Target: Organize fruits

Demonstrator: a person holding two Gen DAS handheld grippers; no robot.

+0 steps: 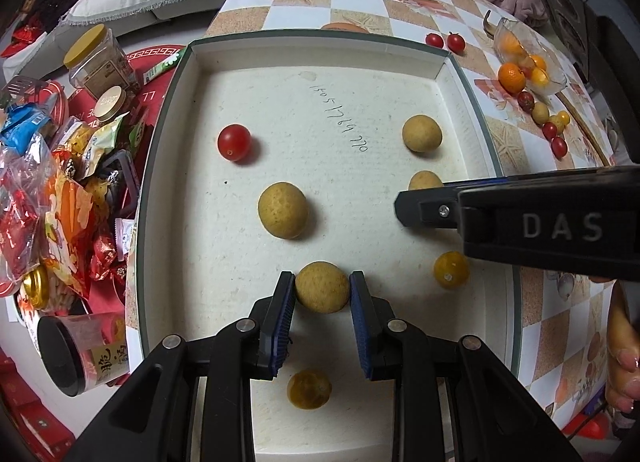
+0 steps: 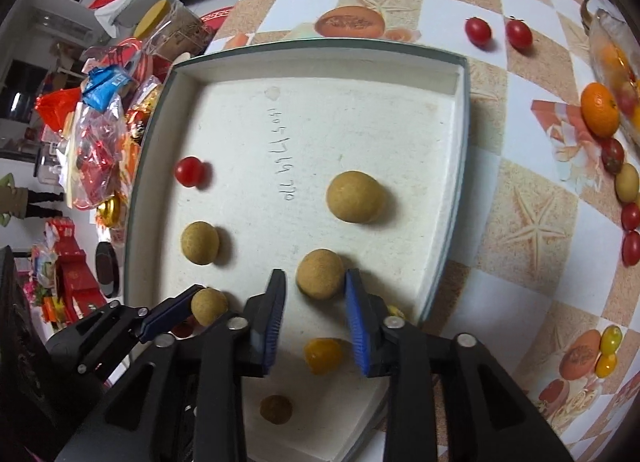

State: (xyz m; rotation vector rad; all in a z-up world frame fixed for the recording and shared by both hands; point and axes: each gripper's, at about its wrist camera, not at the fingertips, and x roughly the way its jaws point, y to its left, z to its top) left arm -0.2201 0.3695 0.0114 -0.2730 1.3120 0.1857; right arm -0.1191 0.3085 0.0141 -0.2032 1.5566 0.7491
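Looking from the left wrist, we see our left gripper (image 1: 322,294) clamping a longan (image 1: 322,292); the right gripper (image 2: 316,286) hangs released, half hiding another longan (image 1: 425,181).

even indoor light from above, soft short shadows under fruit. heavy fisheye bend plus dark corners. left wrist view sharp, right wrist view kinda motion-smeared.
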